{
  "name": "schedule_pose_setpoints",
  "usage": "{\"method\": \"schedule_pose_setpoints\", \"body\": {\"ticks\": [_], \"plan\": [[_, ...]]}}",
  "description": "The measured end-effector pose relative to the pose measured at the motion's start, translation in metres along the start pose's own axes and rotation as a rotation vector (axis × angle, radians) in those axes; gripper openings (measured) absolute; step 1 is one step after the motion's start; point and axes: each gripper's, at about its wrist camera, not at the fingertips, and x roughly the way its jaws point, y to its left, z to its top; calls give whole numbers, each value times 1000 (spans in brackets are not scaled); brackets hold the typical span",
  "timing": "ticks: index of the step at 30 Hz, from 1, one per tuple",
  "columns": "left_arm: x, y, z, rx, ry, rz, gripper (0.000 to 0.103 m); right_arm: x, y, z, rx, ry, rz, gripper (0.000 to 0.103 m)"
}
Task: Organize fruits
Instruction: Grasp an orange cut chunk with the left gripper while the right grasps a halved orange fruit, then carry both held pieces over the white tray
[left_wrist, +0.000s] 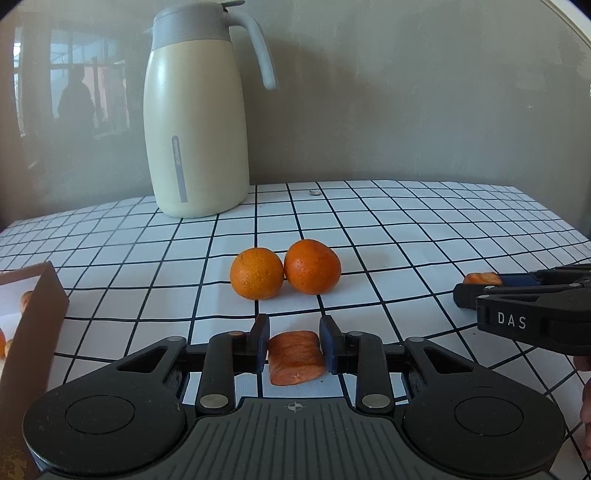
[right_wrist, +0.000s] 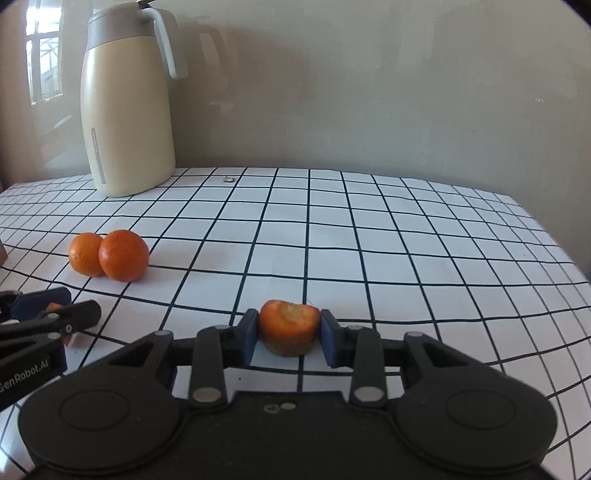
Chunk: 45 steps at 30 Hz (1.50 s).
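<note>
My left gripper is shut on an orange fruit piece with a cut face, held low over the checked tablecloth. My right gripper is shut on another orange fruit piece with a pale cut top. Two whole oranges lie side by side, touching, just beyond the left gripper; in the right wrist view they lie to the left. Each gripper shows in the other's view: the right one at the right, the left one at the left.
A cream thermos jug with a grey lid and handle stands at the back left of the table, near the wall. A brown cardboard box holding orange pieces stands at the left edge. A small metal bit lies near the back.
</note>
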Motion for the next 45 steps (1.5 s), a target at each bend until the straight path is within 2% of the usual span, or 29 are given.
{"method": "schedule_pose_setpoints", "body": {"ticks": [3, 15, 22, 30, 37, 45], "plan": [[-9, -1, 0, 12, -8, -6, 30, -9, -3, 0, 7, -12, -2, 26], [-77, 10, 0, 53, -128, -3, 30, -61, -4, -1, 3, -97, -19, 26], [-97, 15, -2, 74, -145, -11, 30, -81, 10, -10, -14, -97, -9, 26], [-117, 29, 1, 54, -202, -4, 30, -101, 24, -8, -50, -128, -3, 26], [-136, 48, 3, 38, -237, 23, 30, -115, 43, 1, -79, -167, 30, 26], [-153, 85, 0, 13, -260, 81, 30, -130, 86, 12, -136, -208, 107, 26]]}}
